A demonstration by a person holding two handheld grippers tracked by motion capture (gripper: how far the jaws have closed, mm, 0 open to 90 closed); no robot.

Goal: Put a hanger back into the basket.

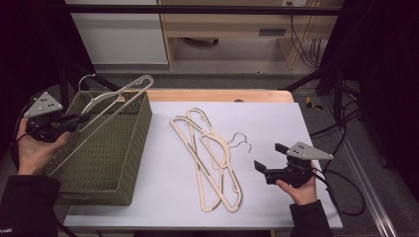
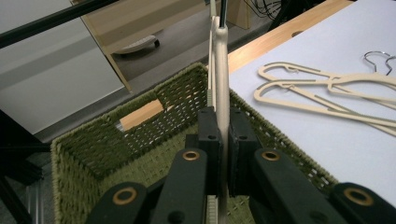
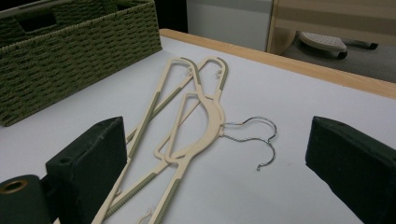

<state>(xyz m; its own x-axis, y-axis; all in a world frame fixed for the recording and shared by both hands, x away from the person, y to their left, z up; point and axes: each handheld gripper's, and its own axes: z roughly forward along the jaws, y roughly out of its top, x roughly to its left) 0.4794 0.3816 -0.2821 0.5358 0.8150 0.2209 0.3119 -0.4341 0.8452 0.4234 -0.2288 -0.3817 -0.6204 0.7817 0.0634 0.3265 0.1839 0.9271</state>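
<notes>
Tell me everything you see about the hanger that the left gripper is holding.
The hanger is cream-coloured, plastic by its look, with a thin metal hook. The left gripper is shut on one end of it. It slants over the green woven basket, its far end higher, near the basket's back corner.

Three hangers, one basket

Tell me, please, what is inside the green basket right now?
The basket holds no loose items on the part of its woven floor that shows. The hanger clamped in the left gripper slants above it, and the near wall hides some of the floor.
</notes>
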